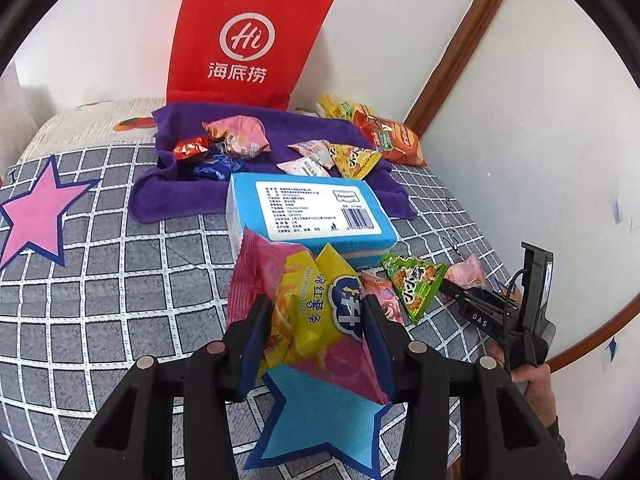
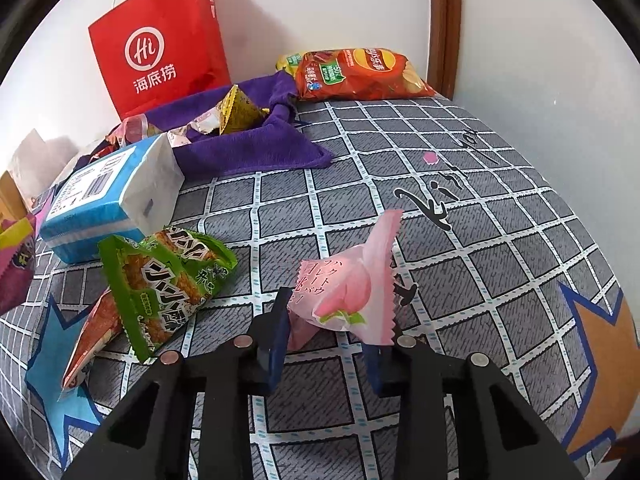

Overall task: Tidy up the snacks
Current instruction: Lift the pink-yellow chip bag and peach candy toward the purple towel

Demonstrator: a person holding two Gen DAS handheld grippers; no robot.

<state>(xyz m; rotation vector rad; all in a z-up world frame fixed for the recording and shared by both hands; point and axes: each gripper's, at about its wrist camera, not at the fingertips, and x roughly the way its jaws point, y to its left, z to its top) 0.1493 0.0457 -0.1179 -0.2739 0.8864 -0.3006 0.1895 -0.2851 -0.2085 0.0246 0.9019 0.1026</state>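
Holding a pink-yellow chip bag (image 1: 316, 312) in the left gripper (image 1: 316, 332) and seemingly pinching a peach candy (image 2: 348, 292) in the right gripper (image 2: 326, 344), the person is sorting while several snacks are lying on the purple towel (image 1: 280, 128) and others are waiting near the bed's (image 1: 120, 260) front edge.

A grey bedcover (image 2: 400, 152) with a white grid and pink, blue and orange stars carries a purple towel (image 1: 280, 128), a red paper bag (image 1: 244, 40), a blue-and-white tissue pack (image 1: 312, 208), and green, yellow and pink snack packets.

One red bag (image 1: 244, 40), one tissue pack (image 1: 308, 208).
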